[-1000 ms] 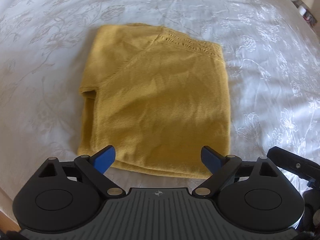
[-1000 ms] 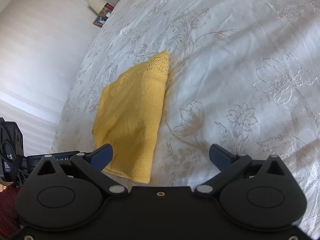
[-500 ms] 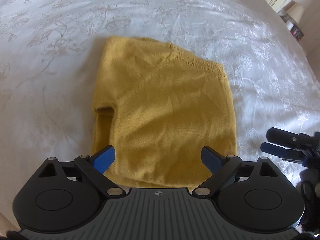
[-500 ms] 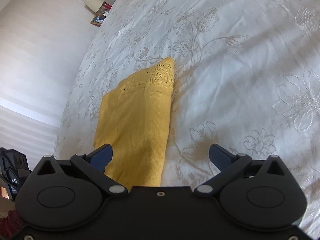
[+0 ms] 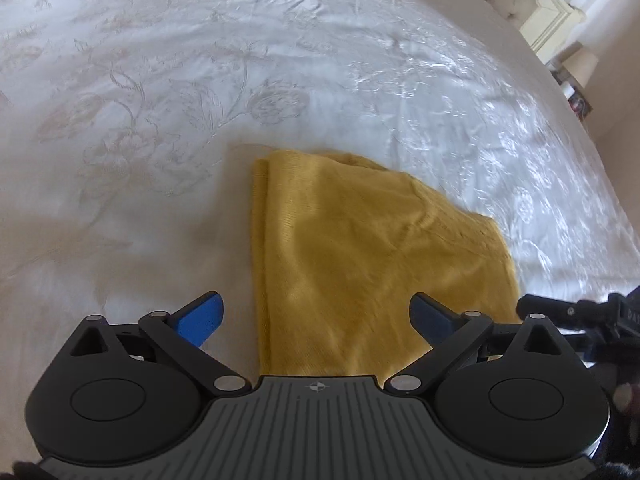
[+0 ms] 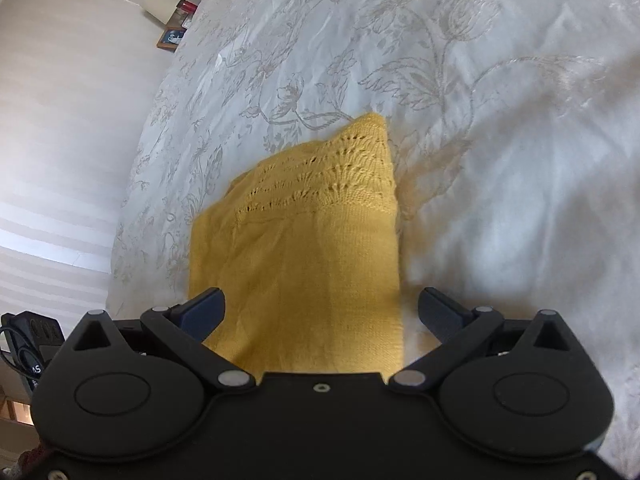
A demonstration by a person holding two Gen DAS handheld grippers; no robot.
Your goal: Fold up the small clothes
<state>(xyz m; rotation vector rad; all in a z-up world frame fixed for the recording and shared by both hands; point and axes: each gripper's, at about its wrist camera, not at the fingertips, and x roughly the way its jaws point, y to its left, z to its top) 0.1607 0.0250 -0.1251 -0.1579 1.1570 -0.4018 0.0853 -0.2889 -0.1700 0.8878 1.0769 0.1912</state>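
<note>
1. A mustard-yellow knitted top (image 5: 360, 264) lies folded flat on a bed under a white bedspread (image 5: 200, 92) embroidered with flowers
2. In the left wrist view the top fills the lower centre, its folded edge running from 12 towards 6 o'clock just right of the left blue pad
3. The left claw (image 5: 316, 314) hovers over the near end of the top with its jaws spread wide; they have just been opening, the top lies under the gap between them, and neither pad presses on it
4. The right claw (image 6: 322, 312) also stands spread wide above the top, gripping nothing; its left pad is over the knit and its right pad is over bare bedspread
5. In the right wrist view the lacy openwork band (image 6: 332, 176) of the top points towards 12 o'clock
6. Part of the right claw shows at 3 o'clock in the left wrist view, just beside the top
7. A lamp (image 6: 160, 4) stands off the bed at 11 o'clock in the right wrist view
</note>
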